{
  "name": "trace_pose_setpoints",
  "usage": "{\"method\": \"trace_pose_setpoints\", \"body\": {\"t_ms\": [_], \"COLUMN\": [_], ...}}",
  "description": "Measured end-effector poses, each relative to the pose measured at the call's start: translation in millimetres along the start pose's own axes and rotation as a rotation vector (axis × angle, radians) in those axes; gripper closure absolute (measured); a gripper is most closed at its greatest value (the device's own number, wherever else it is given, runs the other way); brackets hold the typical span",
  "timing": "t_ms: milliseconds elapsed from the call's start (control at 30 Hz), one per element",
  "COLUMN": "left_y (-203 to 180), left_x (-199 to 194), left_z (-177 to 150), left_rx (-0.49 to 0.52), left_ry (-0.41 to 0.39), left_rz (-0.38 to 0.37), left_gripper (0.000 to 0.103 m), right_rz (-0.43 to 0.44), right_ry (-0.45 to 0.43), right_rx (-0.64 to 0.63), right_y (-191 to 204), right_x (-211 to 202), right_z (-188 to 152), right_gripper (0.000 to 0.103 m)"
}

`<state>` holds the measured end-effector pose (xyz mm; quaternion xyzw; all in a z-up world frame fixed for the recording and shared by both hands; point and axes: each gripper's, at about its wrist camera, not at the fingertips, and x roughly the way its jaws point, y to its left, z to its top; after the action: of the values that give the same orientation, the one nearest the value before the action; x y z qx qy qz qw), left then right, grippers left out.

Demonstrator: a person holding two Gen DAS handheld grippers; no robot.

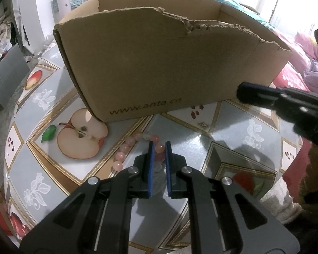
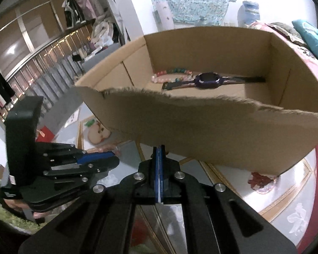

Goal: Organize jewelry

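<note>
Left gripper: jaws nearly closed, blue pads clamped on a pink bead bracelet; tips point down at the table surface.
Right gripper: jaws fully closed, blue pads pressed flat together, nothing held between them; tips sit in front of the near wall of the box, just above the table.
Pink bead bracelet: lies on the tablecloth, curving away from the left pads toward 10 o'clock in the left wrist view; several beads sit between the pads.
Cardboard box: open-topped, near wall torn along its upper edge; stands at 12 o'clock from both grippers, on the table.
Box contents: a dark watch lies flat on the box floor; a string of pink and green beads lies just beside it at 10 o'clock.
Tablecloth: glossy, printed with fruit; a halved-apple print sits at 9 o'clock from the left gripper tips.
Gripper spacing: the right gripper appears at 2 o'clock in the left wrist view, well apart from the bracelet.
</note>
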<state>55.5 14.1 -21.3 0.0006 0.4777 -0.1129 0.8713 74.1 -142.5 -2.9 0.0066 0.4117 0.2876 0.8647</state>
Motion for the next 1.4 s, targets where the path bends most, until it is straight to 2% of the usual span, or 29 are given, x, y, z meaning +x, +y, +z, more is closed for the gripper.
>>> {"method": "trace_pose_setpoints", "body": {"t_ms": [133, 200, 233, 267, 333, 500, 567, 667, 767, 967, 1100, 1167, 1300, 1367, 1400], "left_y": [-0.5, -0.9, -0.9, -1.2, -1.4, -1.0, -1.0, -0.3, 0.8, 4.3, 7.8, 8.4, 8.5, 8.6, 9.0], "left_x": [-0.8, -0.8, -1.1, -1.2, -1.5, -2.6, -3.1, -4.0, -5.2, -7.7, -11.1, -15.1, -18.6, -17.2, -16.5], "left_z": [-1.9, -2.5, -2.9, -3.1, -3.6, -4.9, -5.3, -5.8, -6.9, -10.3, -12.5, -11.9, -12.5, -12.8, -12.6], "left_rx": [0.001, -0.002, -0.002, -0.003, -0.005, -0.005, -0.003, -0.003, -0.005, -0.012, -0.024, -0.023, -0.015, -0.018, -0.021], "left_ry": [-0.002, -0.003, -0.003, -0.003, -0.002, -0.003, -0.004, -0.005, -0.009, -0.020, -0.030, -0.045, -0.055, -0.048, -0.043], "left_rz": [0.008, 0.012, 0.013, 0.015, 0.017, 0.018, 0.018, 0.016, 0.014, 0.003, -0.008, -0.014, -0.012, -0.006, -0.005], "left_gripper": [0.094, 0.094, 0.094, 0.094, 0.094, 0.094, 0.094, 0.094, 0.094, 0.094, 0.095, 0.095, 0.095, 0.095, 0.095], "right_rz": [0.003, 0.016, 0.008, -0.002, -0.020, -0.037, -0.045, -0.051, -0.024, 0.076, 0.095, 0.099, 0.037, 0.041, 0.016], "right_ry": [0.042, 0.082, 0.096, 0.110, 0.128, 0.173, 0.191, 0.219, 0.232, 0.181, 0.148, 0.134, 0.146, 0.193, 0.208], "right_rx": [-0.041, -0.068, -0.092, -0.119, -0.158, -0.241, -0.289, -0.330, -0.261, -0.109, -0.075, -0.074, -0.143, -0.161, -0.195], "right_y": [6.5, 11.1, 14.8, 18.0, 21.9, 25.7, 30.5, 35.9, 28.6, 9.7, 5.5, 6.8, 16.5, 20.1, 24.0], "right_x": [5.7, 15.0, 20.8, 27.0, 35.7, 54.1, 56.6, 58.8, 58.0, 36.9, 20.3, 13.3, 15.3, 26.3, 32.1], "right_z": [-2.7, -4.6, -5.8, -6.8, -8.5, -8.9, -8.1, -7.4, -1.9, 9.0, 13.3, 15.6, 16.0, 14.8, 13.9], "right_gripper": [0.102, 0.098, 0.094, 0.086, 0.083, 0.084, 0.095, 0.097, 0.103, 0.103, 0.103, 0.103, 0.103, 0.096, 0.093]}}
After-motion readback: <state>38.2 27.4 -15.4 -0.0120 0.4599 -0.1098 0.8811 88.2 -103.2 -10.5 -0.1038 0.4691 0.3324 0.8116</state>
